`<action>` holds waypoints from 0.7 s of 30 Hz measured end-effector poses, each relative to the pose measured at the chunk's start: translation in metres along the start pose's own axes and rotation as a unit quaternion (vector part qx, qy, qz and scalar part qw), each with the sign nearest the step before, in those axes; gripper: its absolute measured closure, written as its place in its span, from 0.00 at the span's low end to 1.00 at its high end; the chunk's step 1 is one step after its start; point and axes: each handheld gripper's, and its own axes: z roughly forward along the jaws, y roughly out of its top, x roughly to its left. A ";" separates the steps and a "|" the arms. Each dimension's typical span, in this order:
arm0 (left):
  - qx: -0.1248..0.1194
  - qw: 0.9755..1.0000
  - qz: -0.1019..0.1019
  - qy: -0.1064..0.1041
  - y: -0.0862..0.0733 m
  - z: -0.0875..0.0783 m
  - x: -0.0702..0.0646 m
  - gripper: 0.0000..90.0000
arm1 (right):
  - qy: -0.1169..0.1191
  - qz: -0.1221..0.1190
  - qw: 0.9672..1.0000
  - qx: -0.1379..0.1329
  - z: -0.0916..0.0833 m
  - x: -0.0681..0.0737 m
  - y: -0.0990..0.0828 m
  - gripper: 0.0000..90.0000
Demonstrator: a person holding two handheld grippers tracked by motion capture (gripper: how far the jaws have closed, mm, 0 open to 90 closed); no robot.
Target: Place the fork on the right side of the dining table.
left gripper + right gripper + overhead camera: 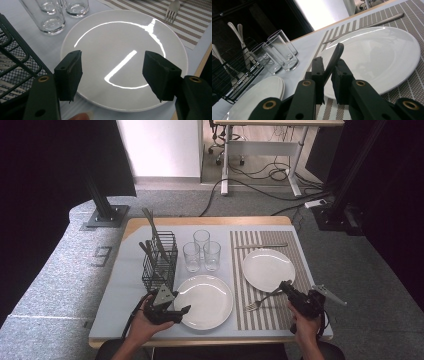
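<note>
A fork (260, 302) lies on the striped placemat (300, 262), tines toward the near plate. My right gripper (286, 287) is shut on its handle. In the right gripper view the handle (335, 56) sticks up between the jaws of the right gripper (329, 75), in front of a white plate (382, 55). My left gripper (180, 312) rests at the near left rim of another white plate (205, 301). Seen from the left gripper (113, 75), the jaws stand open over that plate (120, 37) with nothing between them.
Three glasses (201, 251) stand behind the near plate. A black wire basket (160, 262) with cutlery stands at the left. A knife (261, 245) lies on the placemat behind the far plate (268, 269). The table's front edge is close to both hands.
</note>
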 end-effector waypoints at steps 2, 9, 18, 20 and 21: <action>-0.001 1.000 0.001 -0.001 0.001 0.000 0.001 0.36 | -0.001 0.000 1.000 0.000 -0.001 0.000 -0.001 0.89; -0.001 1.000 0.003 -0.005 0.003 0.002 0.000 0.36 | -0.006 0.001 1.000 0.000 -0.002 0.000 -0.002 0.89; -0.002 1.000 0.006 -0.012 0.005 0.004 0.000 0.36 | -0.015 0.009 1.000 0.003 -0.005 -0.001 -0.005 0.88; -0.002 1.000 0.006 -0.013 0.005 0.004 0.000 0.35 | -0.017 0.010 1.000 0.004 -0.005 -0.002 -0.005 0.88; -0.001 1.000 0.005 -0.015 0.006 0.005 0.000 0.35 | -0.019 0.011 1.000 0.006 -0.006 -0.002 -0.005 0.88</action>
